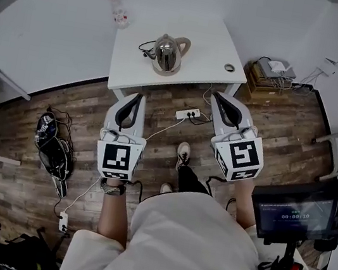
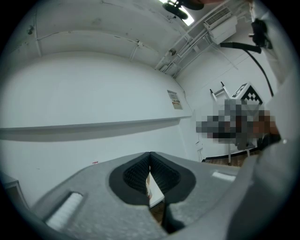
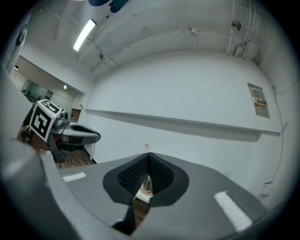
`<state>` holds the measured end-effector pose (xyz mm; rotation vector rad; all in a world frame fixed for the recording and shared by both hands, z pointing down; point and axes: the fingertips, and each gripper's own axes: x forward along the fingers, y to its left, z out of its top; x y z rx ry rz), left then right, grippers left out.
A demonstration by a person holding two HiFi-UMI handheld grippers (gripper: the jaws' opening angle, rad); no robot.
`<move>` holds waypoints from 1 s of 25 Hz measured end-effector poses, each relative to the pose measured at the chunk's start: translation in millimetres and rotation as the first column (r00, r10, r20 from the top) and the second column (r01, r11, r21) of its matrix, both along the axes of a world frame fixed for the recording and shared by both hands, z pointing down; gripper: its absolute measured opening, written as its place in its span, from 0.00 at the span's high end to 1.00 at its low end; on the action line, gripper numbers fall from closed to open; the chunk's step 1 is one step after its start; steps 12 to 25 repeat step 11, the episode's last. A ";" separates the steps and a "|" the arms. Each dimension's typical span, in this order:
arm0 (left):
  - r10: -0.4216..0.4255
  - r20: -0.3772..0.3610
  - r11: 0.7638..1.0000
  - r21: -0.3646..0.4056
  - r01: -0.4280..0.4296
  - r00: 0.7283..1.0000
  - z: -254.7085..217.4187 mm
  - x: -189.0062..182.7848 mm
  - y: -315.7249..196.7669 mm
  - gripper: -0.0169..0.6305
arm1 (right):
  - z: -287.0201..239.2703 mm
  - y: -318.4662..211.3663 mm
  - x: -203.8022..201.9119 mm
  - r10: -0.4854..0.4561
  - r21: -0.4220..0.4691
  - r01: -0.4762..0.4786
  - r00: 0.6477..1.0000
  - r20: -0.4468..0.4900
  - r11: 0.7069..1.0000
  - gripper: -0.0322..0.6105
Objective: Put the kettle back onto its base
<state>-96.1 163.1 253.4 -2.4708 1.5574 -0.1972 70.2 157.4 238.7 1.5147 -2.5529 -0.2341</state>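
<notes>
Person: pale top (image 1: pixel 194 251), dark trousers (image 1: pixel 190 181), white shoes (image 1: pixel 183 151), dark wristband (image 1: pixel 113 187). Left gripper (image 1: pixel 139 97) and right gripper (image 1: pixel 217 97): white-grey shells, black ribbed pads (image 2: pixel 136 173), black-and-white marker cubes (image 1: pixel 118 158).

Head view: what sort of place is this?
Probably a sparse lab or office room: bare white walls, a white table with a kettle, a power strip on wood-look flooring, a monitor on a stand.

Silver kettle (image 1: pixel 167 55), beige handle (image 1: pixel 185 43); white table (image 1: pixel 204 41); brown plank-patterned floor (image 1: pixel 285 128).
</notes>
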 end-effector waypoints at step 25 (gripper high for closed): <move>0.034 0.019 0.999 0.012 -0.034 0.999 -8.5 6.7 5.8 0.96 | -8.7 9.3 -12.3 -0.017 0.045 0.018 1.000 -0.021 0.999 0.95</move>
